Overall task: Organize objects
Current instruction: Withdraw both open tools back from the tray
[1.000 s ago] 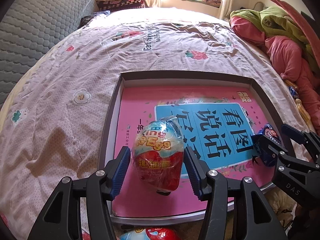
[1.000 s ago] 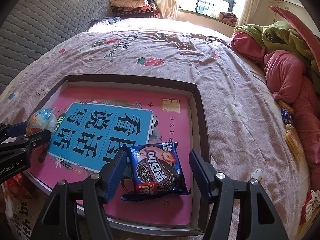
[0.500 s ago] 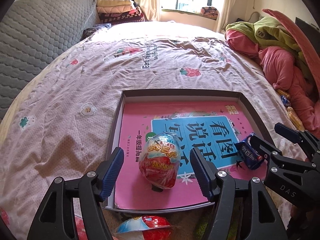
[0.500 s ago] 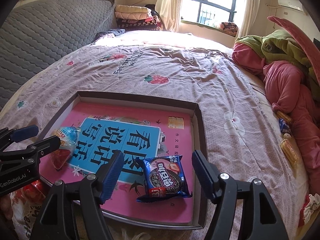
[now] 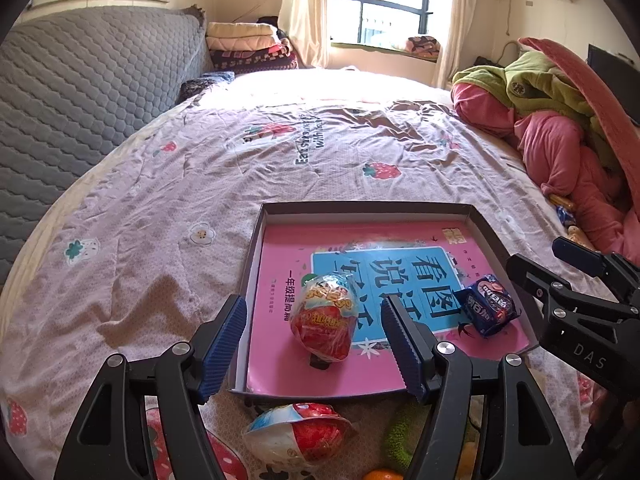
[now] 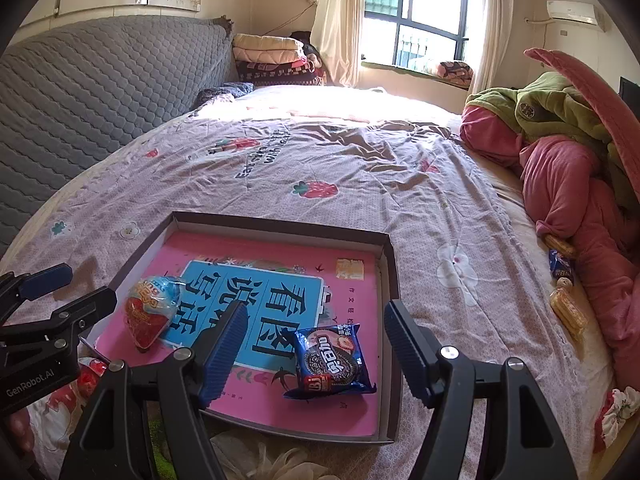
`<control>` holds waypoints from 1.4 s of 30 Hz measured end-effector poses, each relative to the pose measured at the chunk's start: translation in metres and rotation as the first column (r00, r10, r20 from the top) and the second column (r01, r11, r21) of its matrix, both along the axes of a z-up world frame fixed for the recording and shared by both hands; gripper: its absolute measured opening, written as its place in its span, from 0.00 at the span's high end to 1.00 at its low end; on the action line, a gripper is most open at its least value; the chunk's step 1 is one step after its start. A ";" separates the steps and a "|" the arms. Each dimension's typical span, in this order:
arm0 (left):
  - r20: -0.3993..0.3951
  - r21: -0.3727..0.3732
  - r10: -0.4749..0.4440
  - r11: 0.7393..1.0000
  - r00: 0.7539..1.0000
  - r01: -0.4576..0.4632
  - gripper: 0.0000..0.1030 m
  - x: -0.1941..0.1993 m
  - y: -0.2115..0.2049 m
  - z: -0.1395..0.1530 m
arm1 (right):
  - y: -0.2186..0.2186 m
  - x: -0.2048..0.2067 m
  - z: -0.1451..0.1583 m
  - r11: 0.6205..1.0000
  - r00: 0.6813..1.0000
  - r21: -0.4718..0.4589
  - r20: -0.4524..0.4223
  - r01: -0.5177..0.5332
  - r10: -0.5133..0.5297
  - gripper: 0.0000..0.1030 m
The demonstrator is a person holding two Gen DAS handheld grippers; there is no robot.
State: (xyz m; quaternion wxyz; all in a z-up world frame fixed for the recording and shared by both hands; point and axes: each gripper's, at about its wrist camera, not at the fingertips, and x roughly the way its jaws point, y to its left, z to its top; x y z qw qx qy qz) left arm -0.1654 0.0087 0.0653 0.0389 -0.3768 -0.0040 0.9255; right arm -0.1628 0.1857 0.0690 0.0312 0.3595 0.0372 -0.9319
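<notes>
A shallow dark box (image 5: pixel 256 240) (image 6: pixel 390 264) lies on the bed with a pink book in it. A wrapped toy egg (image 5: pixel 326 316) (image 6: pixel 150 310) stands on the book at its near left. A blue cookie packet (image 5: pixel 490 304) (image 6: pixel 332 356) lies at its near right. My left gripper (image 5: pixel 314 352) is open and empty, drawn back above the egg. My right gripper (image 6: pixel 316 356) is open and empty, drawn back above the packet. A second wrapped egg (image 5: pixel 298 432) lies on the bed in front of the box.
A pile of pink and green bedding (image 6: pixel 568 160) fills the right side. Small snack packets (image 6: pixel 562 284) lie by it. A grey quilted headboard (image 5: pixel 80 92) stands at the left. Folded blankets (image 5: pixel 248 46) are stacked at the far end. An orange fruit (image 5: pixel 384 474) lies near the front.
Both grippers have let go and pulled back and up from the box. The egg and the cookie packet stay on the book.
</notes>
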 end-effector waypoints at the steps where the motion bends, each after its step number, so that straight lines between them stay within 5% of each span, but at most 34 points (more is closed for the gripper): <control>1: -0.006 0.000 0.000 1.000 1.000 0.000 0.31 0.003 0.000 0.002 | 0.000 0.002 0.002 1.000 1.000 -0.003 -0.006 -0.001 0.001 0.32; 17: -0.085 -0.020 -0.027 0.999 0.996 0.025 0.31 0.038 0.008 0.032 | 0.000 0.043 0.028 1.000 0.997 0.007 -0.081 -0.013 0.013 0.32; 42: -0.072 -0.052 -0.048 0.998 0.996 0.044 0.31 0.055 0.008 0.024 | 0.003 0.063 0.032 0.999 0.995 0.030 -0.098 -0.021 0.024 0.27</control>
